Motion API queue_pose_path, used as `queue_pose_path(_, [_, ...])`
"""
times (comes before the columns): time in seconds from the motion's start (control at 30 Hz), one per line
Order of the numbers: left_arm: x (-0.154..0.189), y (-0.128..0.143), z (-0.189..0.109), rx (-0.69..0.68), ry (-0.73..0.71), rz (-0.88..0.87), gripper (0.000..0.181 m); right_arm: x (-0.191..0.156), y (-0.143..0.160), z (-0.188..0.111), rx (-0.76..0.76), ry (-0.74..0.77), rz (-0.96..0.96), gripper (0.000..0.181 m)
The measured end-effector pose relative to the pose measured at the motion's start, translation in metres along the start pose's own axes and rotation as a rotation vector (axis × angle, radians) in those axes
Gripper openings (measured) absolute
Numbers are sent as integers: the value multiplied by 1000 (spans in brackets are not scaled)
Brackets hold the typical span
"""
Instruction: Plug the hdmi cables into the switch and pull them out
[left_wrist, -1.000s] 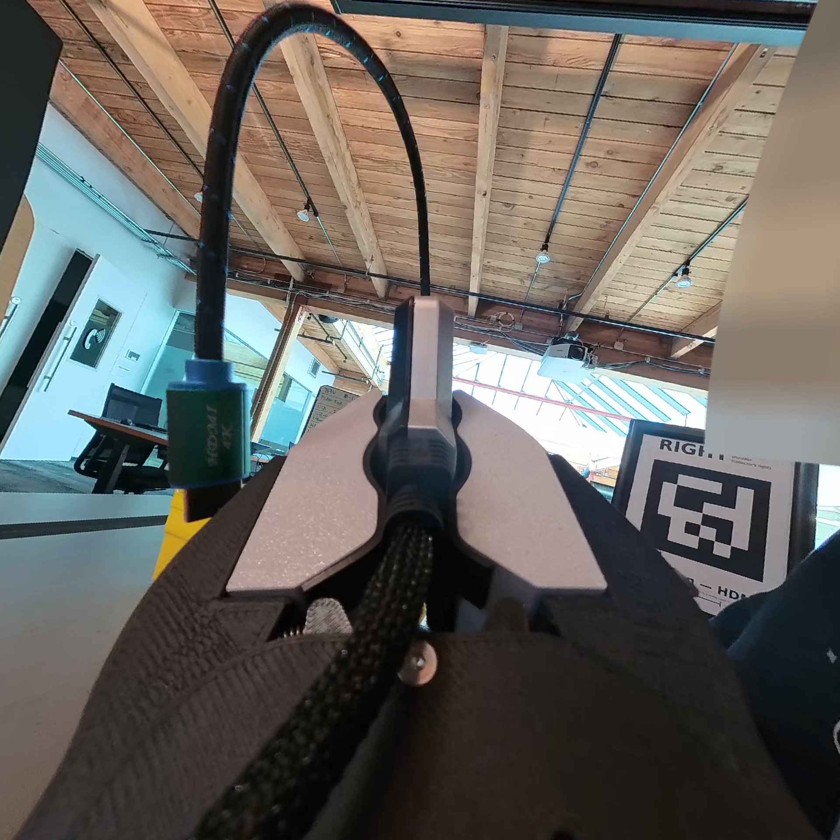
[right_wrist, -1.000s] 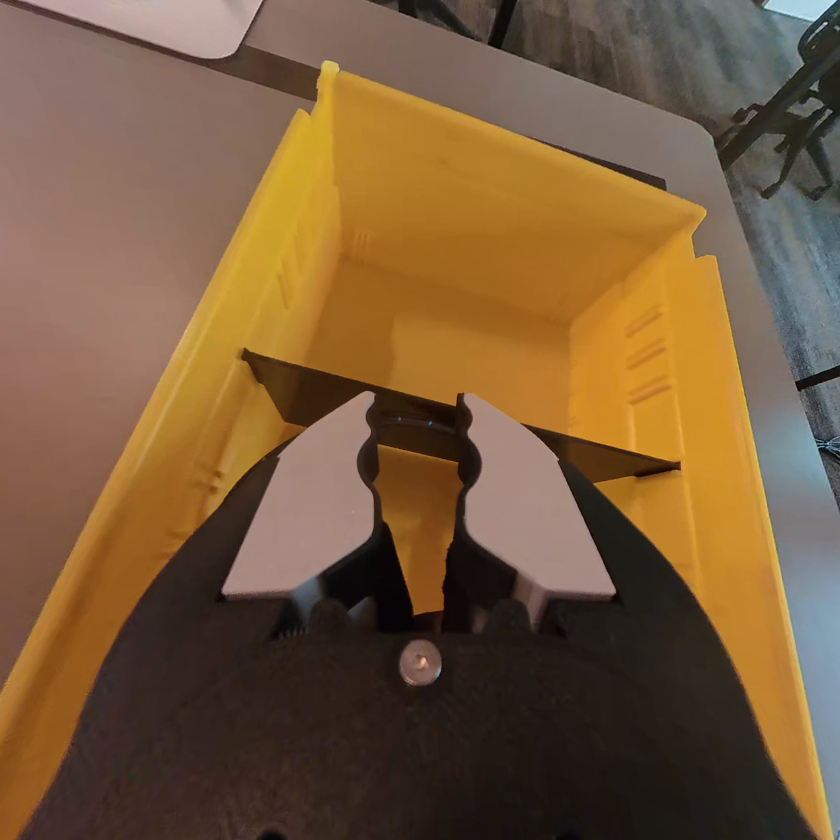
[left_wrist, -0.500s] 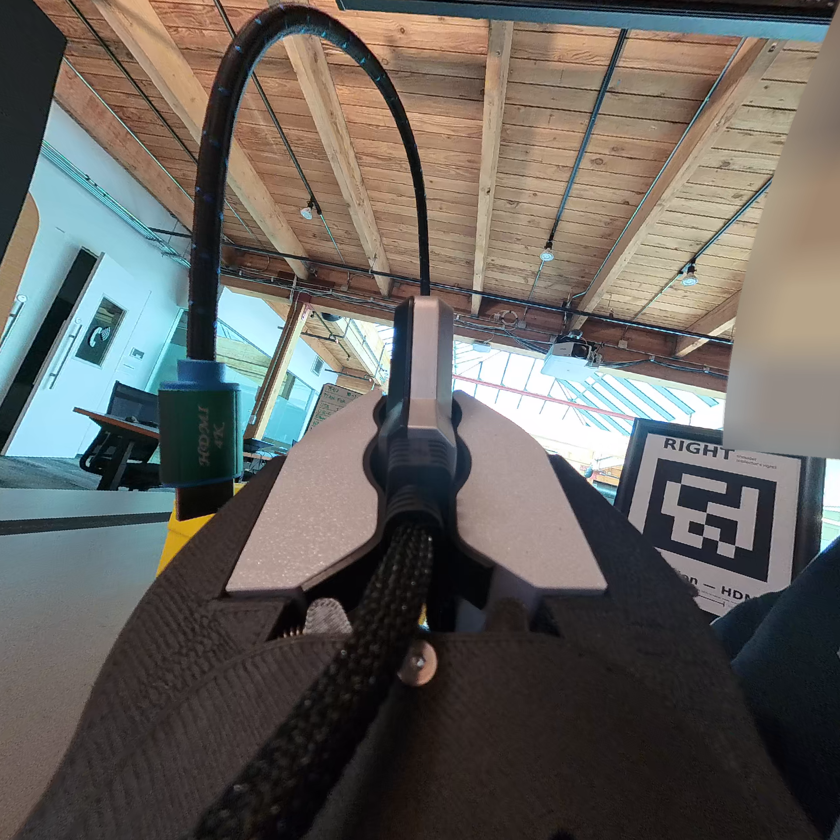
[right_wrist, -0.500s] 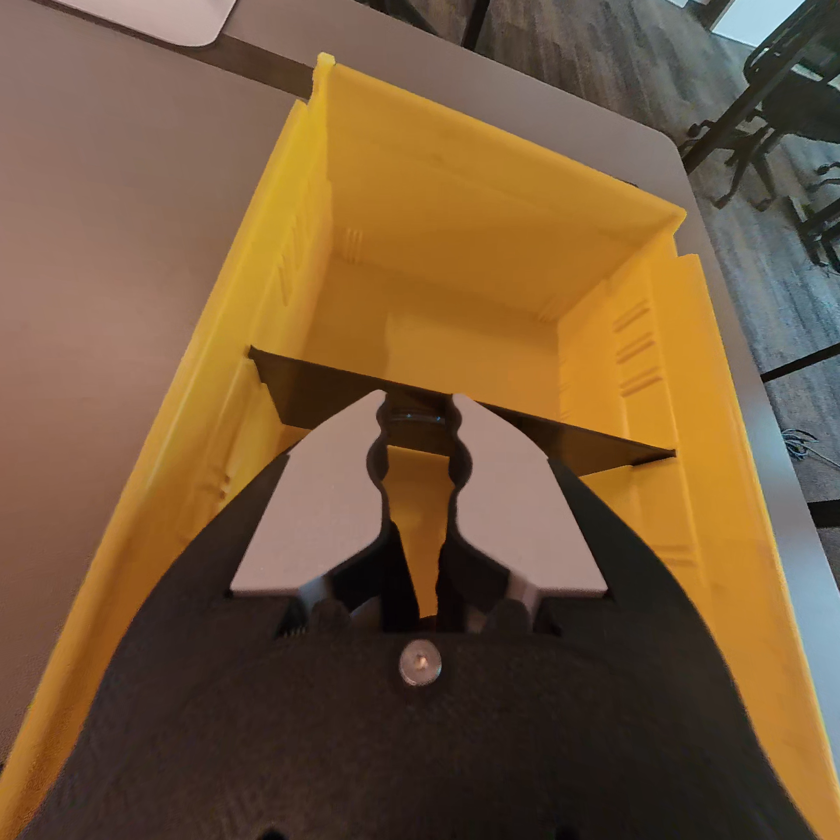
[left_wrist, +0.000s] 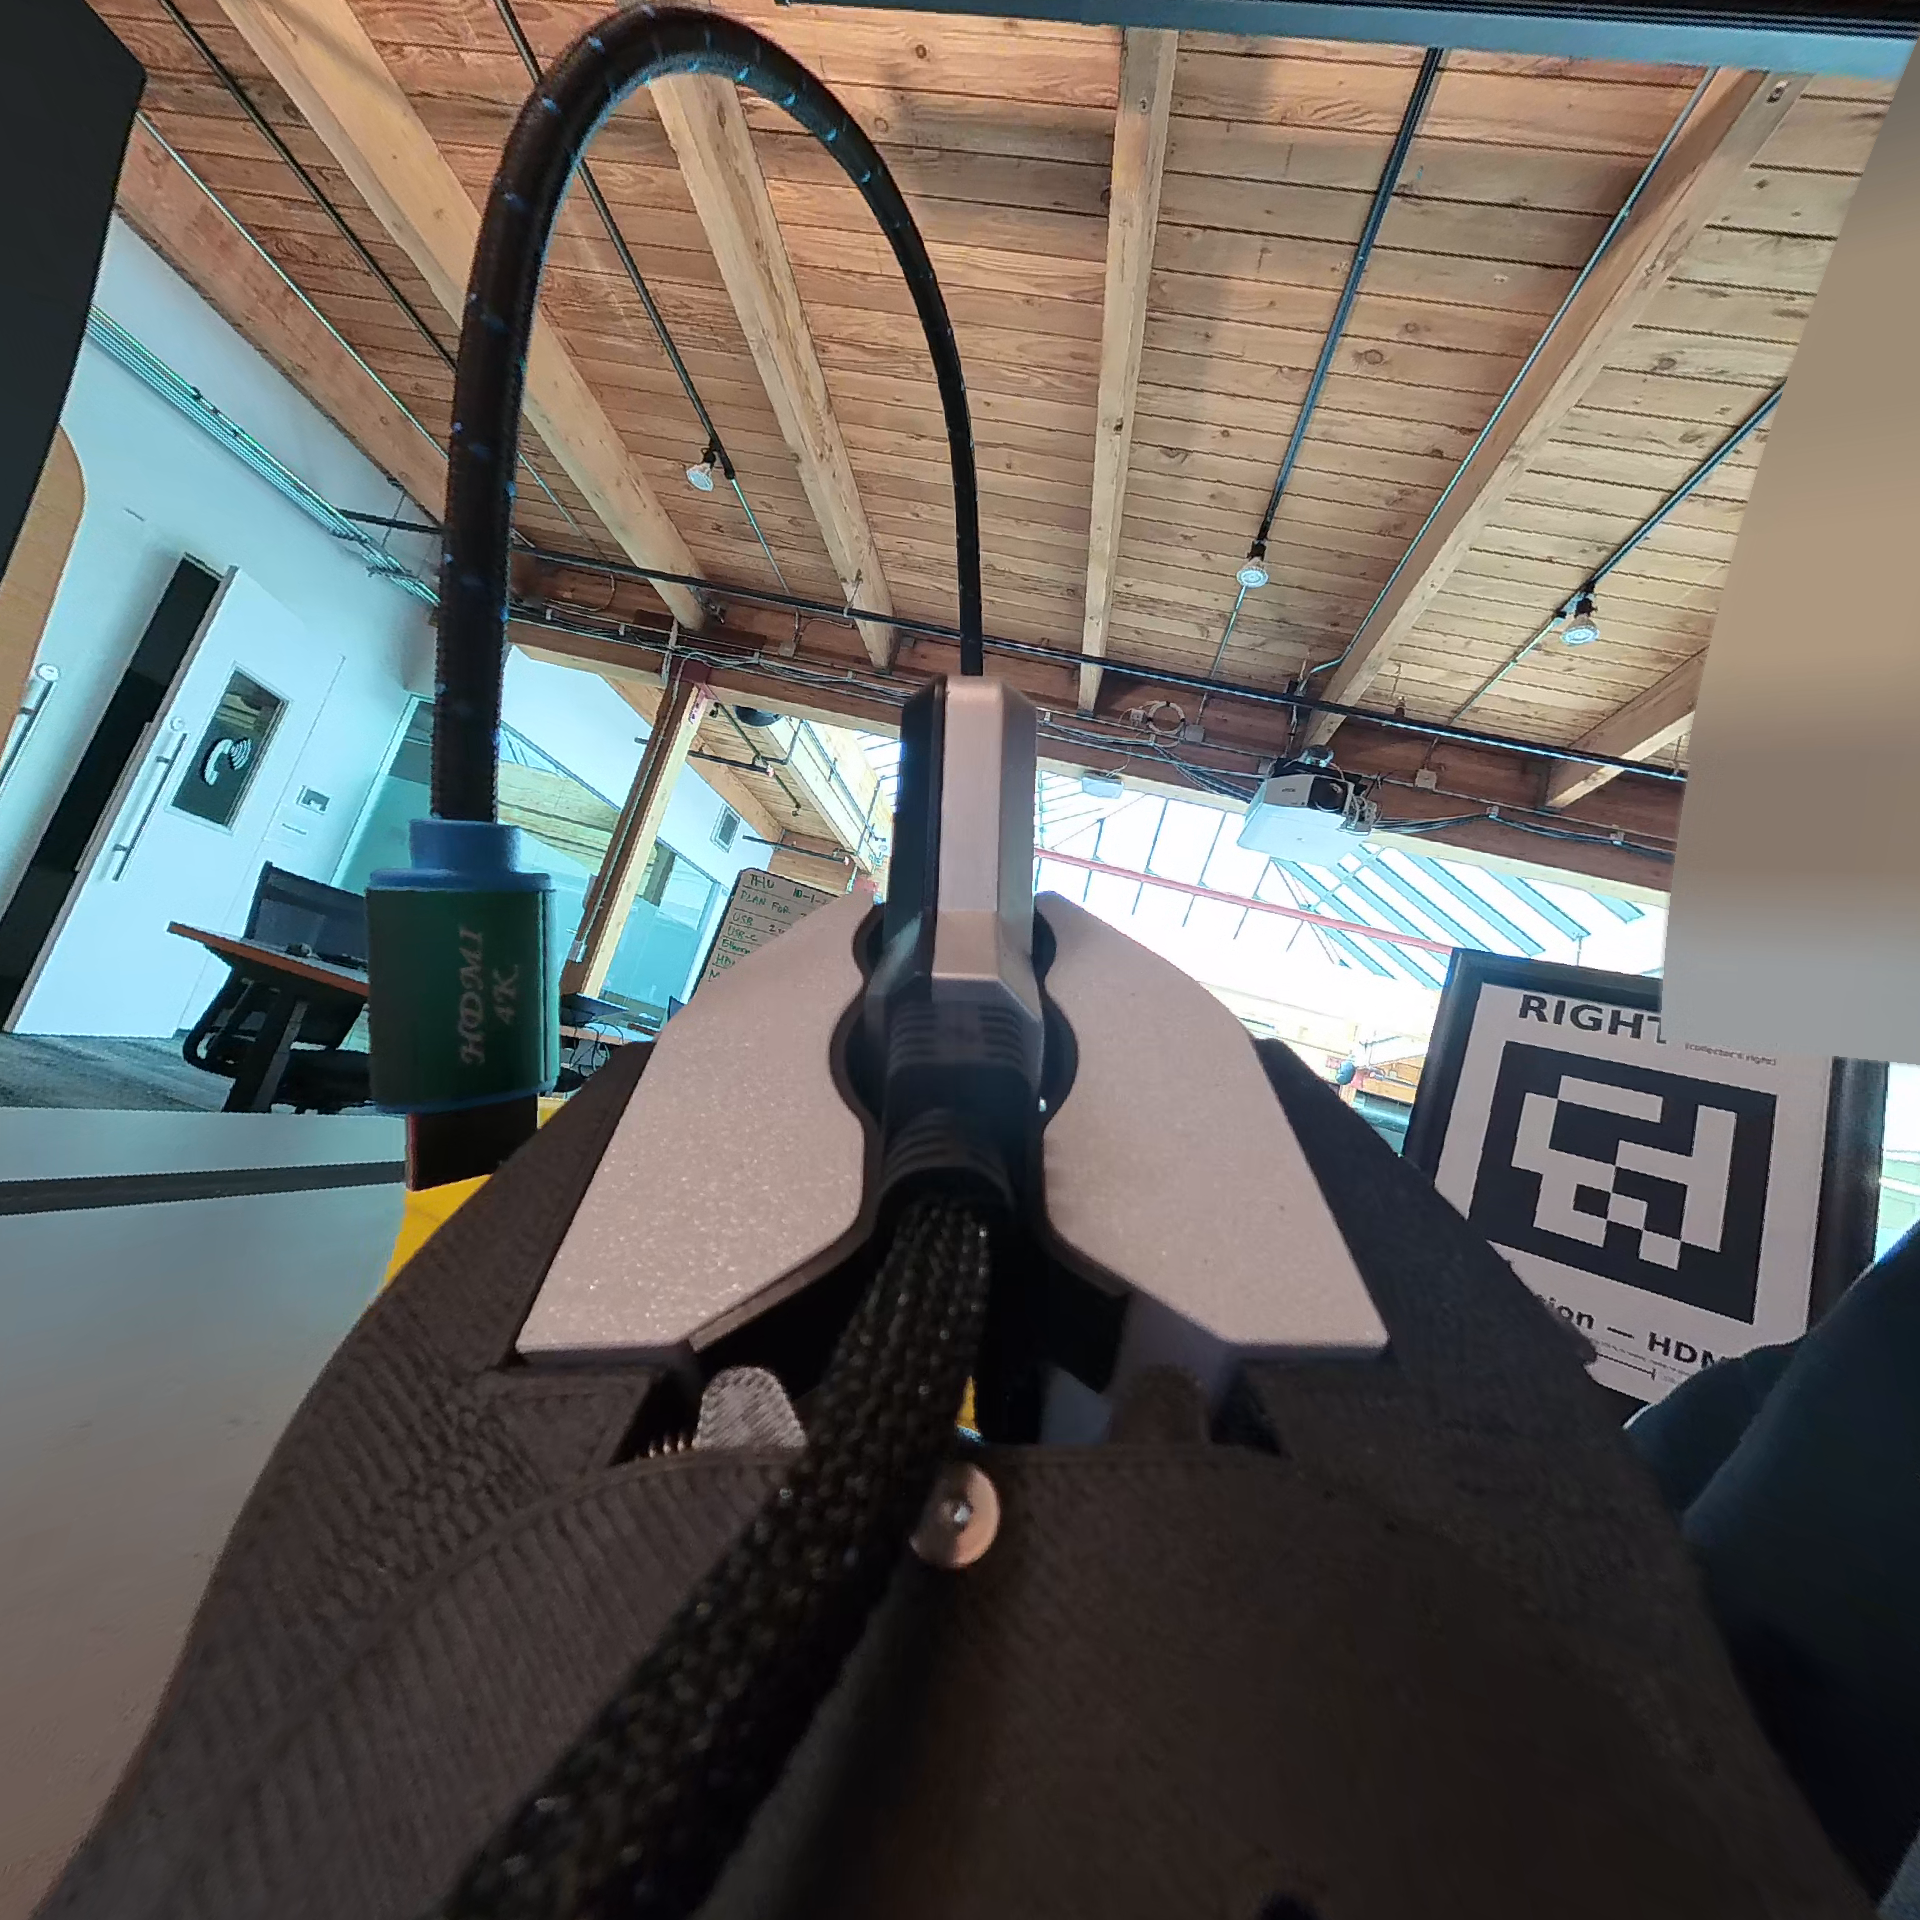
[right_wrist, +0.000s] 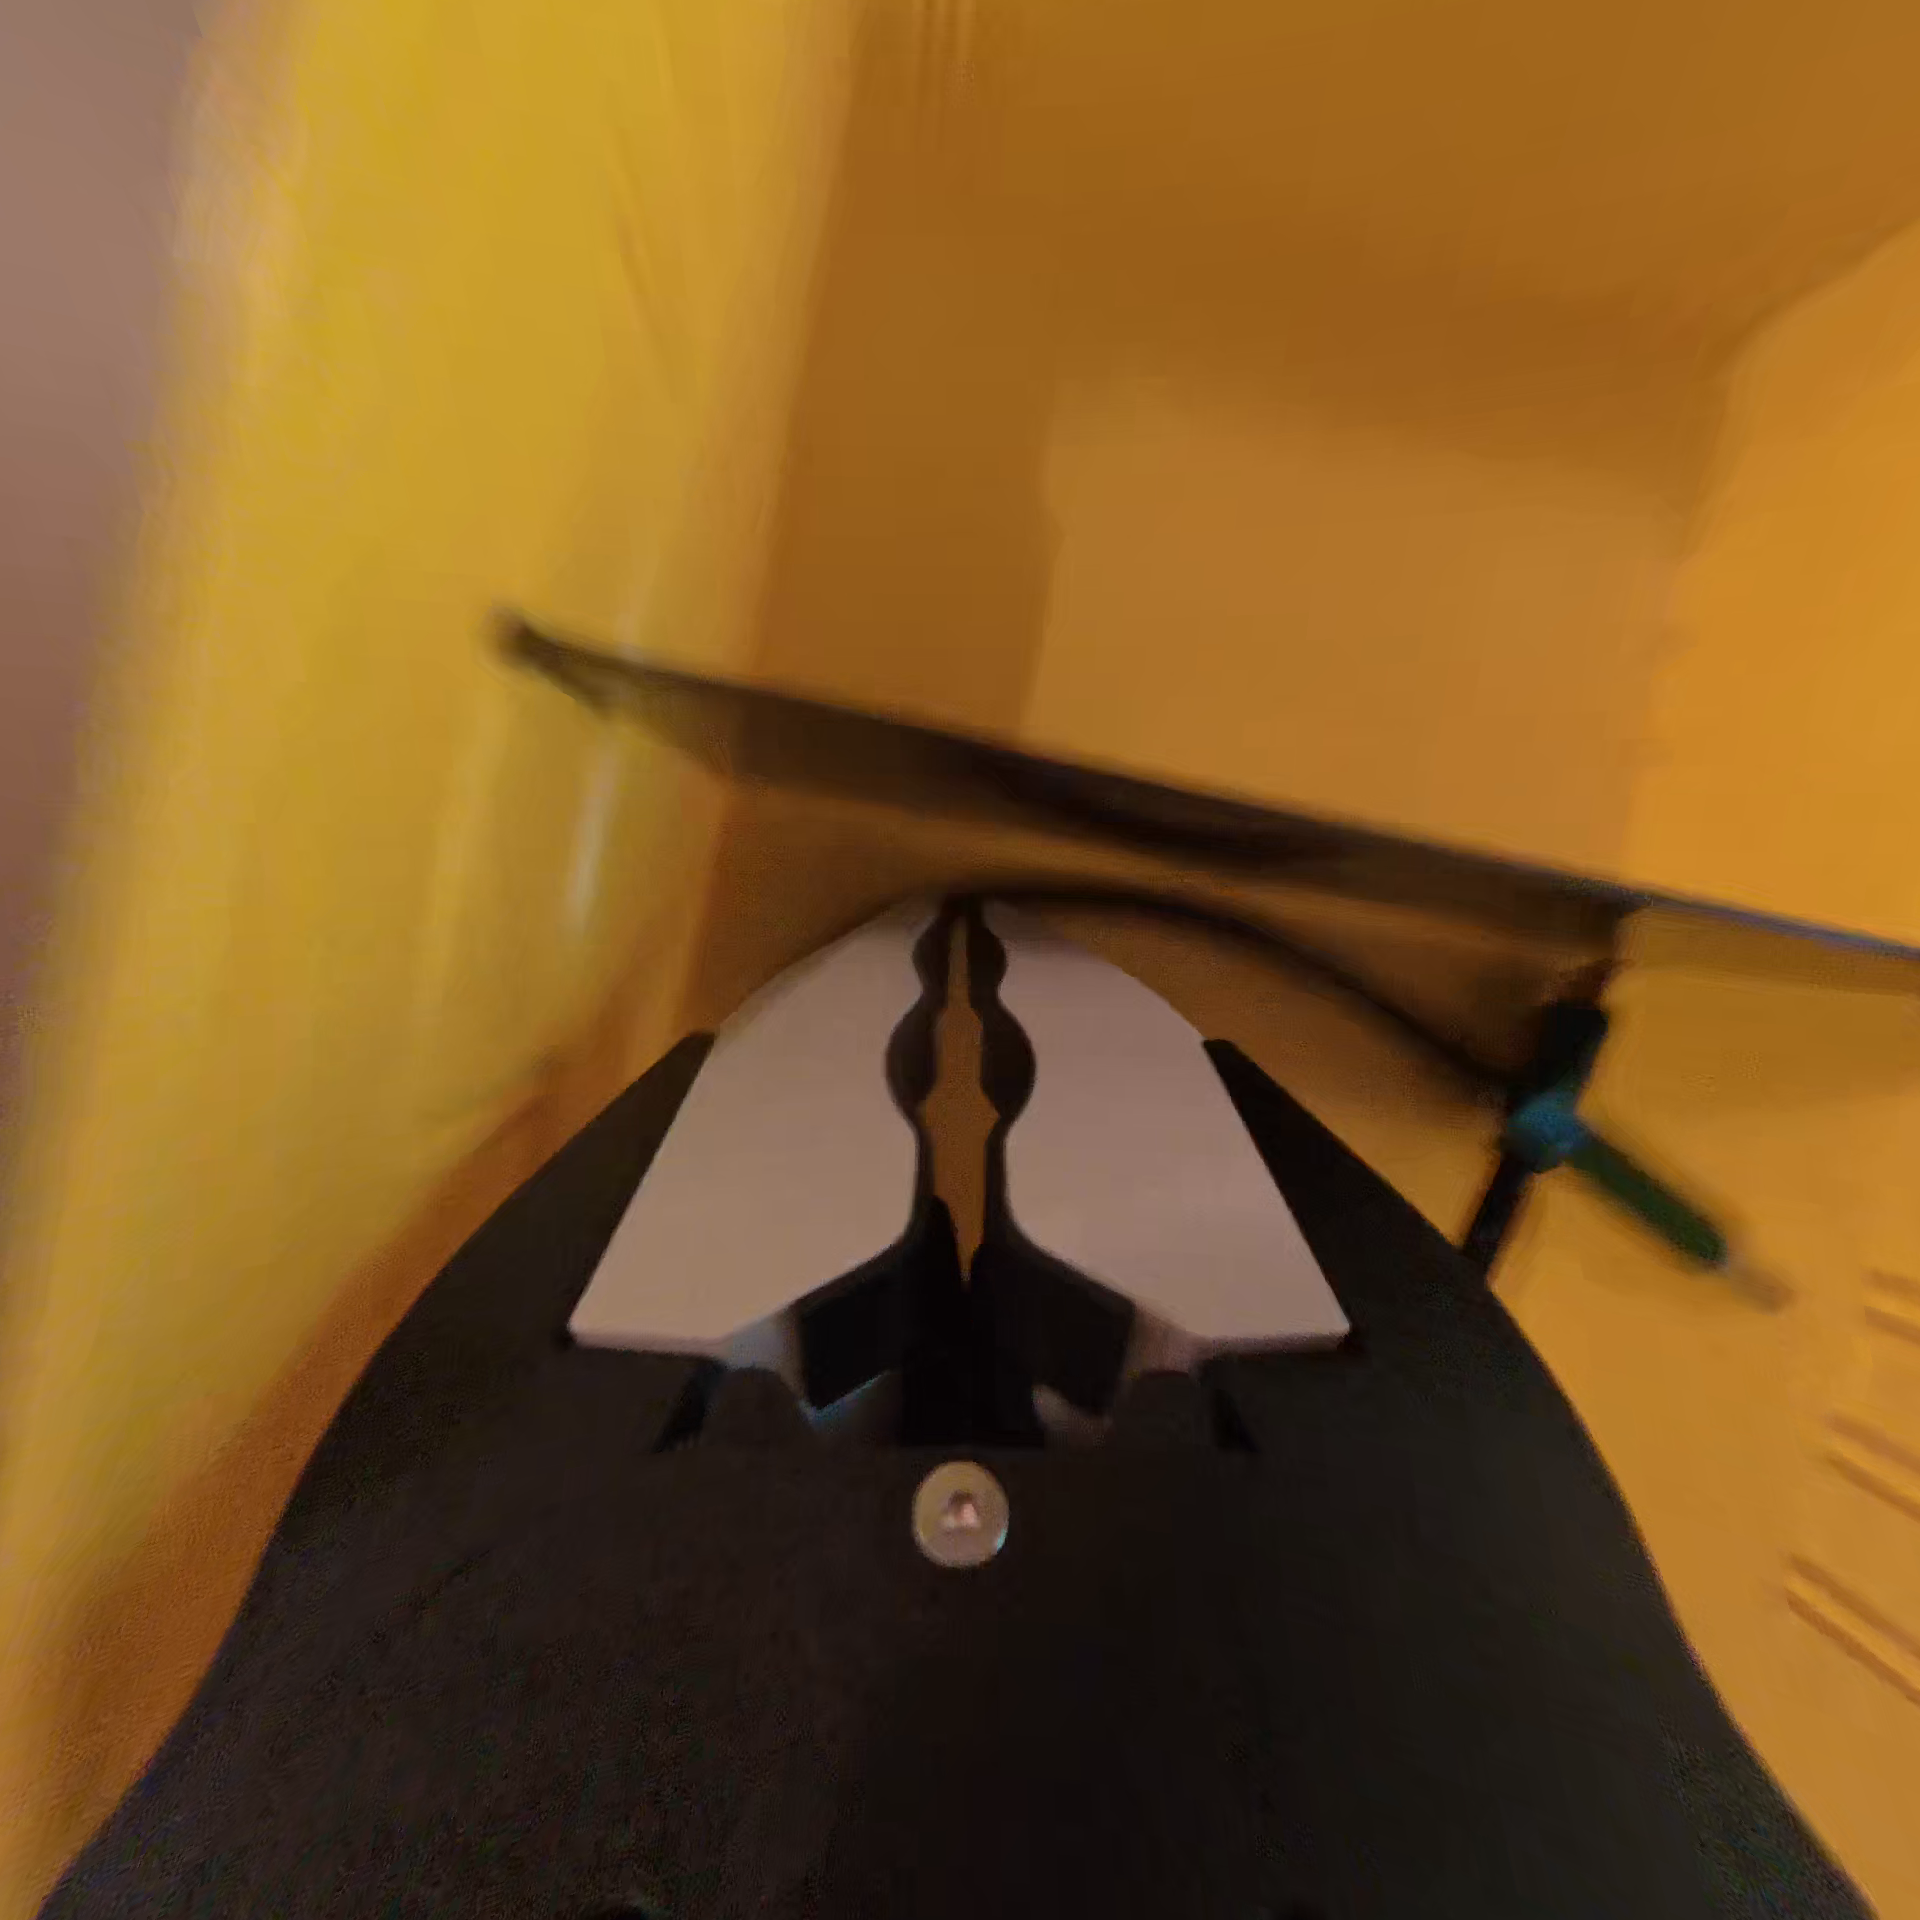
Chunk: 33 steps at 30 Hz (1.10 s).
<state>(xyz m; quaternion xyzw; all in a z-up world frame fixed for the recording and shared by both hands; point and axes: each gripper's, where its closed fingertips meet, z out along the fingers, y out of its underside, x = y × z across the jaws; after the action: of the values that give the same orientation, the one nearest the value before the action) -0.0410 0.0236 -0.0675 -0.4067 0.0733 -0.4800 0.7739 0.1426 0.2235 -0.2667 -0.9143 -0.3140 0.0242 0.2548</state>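
Pointing steeply upward toward the ceiling, the left tool (left_wrist: 961, 977) pinches the switch (left_wrist: 971, 821) between its grey fingers (left_wrist: 727, 1132), with the switch's long axis running straight up out of the grip. A braided cable (left_wrist: 831, 1475) trails from the switch's lower end back over the tool's body. A second cable (left_wrist: 499, 343) arches from the switch's top, over to the left and down, ending in a green plug (left_wrist: 457, 997) that hangs pointing downward above the yellow bin (left_wrist: 421, 1221) on the surface (left_wrist: 156, 1351). The right tool (right_wrist: 961, 925) points down into the bin (right_wrist: 1351, 312), its fingers pressed nearly together on nothing, just short of a black divider (right_wrist: 1039, 779). That view is motion-blurred.
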Motion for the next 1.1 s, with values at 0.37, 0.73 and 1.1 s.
queue_pose_path(0.37, [0,1,1,-3,-3,-1,23,28,-49,-76,592,60,143,18])
queue_pose_path(0.73, [10,-7,0,44,69,-15,23,-165,-65,-276,1545,-1067,-3,73])
queue_pose_path(1.1, [20,-5,2,42,135,-43,23,-242,-59,-257,1367,-1430,-16,22])
